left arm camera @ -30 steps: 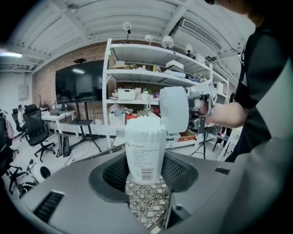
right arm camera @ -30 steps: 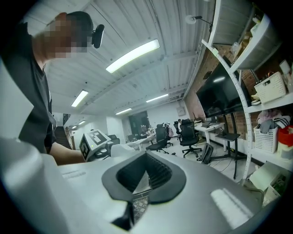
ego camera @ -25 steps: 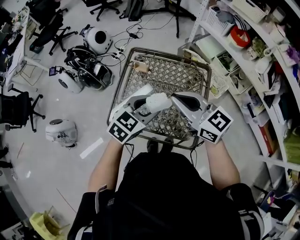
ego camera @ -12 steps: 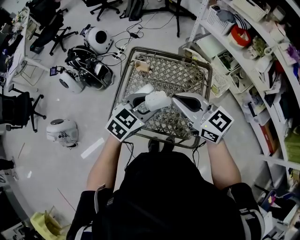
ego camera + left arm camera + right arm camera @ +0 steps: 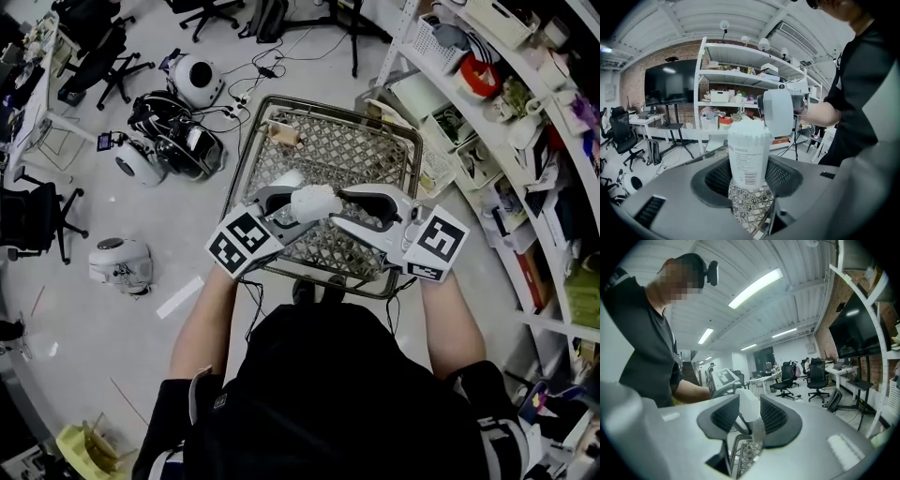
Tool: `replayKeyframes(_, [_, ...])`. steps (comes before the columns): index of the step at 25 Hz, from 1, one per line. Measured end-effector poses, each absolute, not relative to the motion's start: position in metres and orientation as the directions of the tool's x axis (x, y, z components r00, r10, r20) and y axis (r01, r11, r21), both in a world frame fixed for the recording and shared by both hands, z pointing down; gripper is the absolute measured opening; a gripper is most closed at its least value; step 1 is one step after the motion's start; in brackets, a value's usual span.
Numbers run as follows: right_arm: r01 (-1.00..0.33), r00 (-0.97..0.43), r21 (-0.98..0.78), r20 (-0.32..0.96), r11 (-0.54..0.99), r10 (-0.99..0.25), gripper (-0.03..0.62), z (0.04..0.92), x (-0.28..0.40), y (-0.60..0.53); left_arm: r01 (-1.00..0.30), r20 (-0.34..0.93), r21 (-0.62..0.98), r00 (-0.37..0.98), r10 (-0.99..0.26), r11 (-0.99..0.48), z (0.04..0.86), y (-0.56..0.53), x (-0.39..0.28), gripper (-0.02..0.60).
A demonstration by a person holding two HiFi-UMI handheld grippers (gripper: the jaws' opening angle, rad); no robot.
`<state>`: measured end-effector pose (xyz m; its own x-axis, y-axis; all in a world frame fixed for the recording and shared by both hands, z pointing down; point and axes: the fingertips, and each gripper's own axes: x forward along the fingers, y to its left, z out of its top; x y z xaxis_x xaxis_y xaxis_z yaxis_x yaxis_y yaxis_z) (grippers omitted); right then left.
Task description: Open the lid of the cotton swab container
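The cotton swab container (image 5: pixel 749 154), a white cylinder with a printed label, stands upright between the jaws of my left gripper (image 5: pixel 749 176), which is shut on it. Its top shows bare swab tips. The white lid (image 5: pixel 778 112) stands raised behind and to the right of the top. In the head view the container (image 5: pixel 314 203) hangs over the cart, with my left gripper (image 5: pixel 286 211) on its left and my right gripper (image 5: pixel 345 204) on its right. The right gripper's jaws have just been opening. They stand apart with the lid (image 5: pixel 746 408) in the gap between them.
A wire shopping cart (image 5: pixel 394 141) stands below both grippers, with a small item at its far end. Stocked shelves (image 5: pixel 506 103) run along the right. Helmets and cables (image 5: pixel 173 141) lie on the floor at the left, with office chairs (image 5: pixel 33 220) beyond.
The right gripper's jaws have spread apart from shut, and that gripper has shifted slightly to the right. The left gripper still holds the container in the same place.
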<state>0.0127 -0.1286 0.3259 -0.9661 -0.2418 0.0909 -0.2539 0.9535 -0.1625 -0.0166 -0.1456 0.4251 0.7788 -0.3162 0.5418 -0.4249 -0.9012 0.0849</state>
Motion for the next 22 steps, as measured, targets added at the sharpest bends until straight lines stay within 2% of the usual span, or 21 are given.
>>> replayKeyframes(4, [-0.253,-0.967,-0.147,0.08,0.956,-0.243,0.118,0.324,0.009,-0.127,-0.426,0.534,0.101,0.786,-0.313,-0.899,0.422,-0.148,-0.017,0.195])
replayKeyframes(13, [-0.237,-0.968,-0.095,0.113,0.967,-0.226,0.12,0.328,0.003,-0.118,-0.433,0.538,0.133,0.787,-0.302,-0.892,0.426,-0.147,-0.025,0.196])
replayKeyframes(22, [-0.33,-0.939,-0.132,0.151,0.935,-0.31,0.12,0.352,0.02,-0.127,-0.438,0.547,0.135,0.781,-0.302,-0.888,0.447,-0.144,-0.024,0.195])
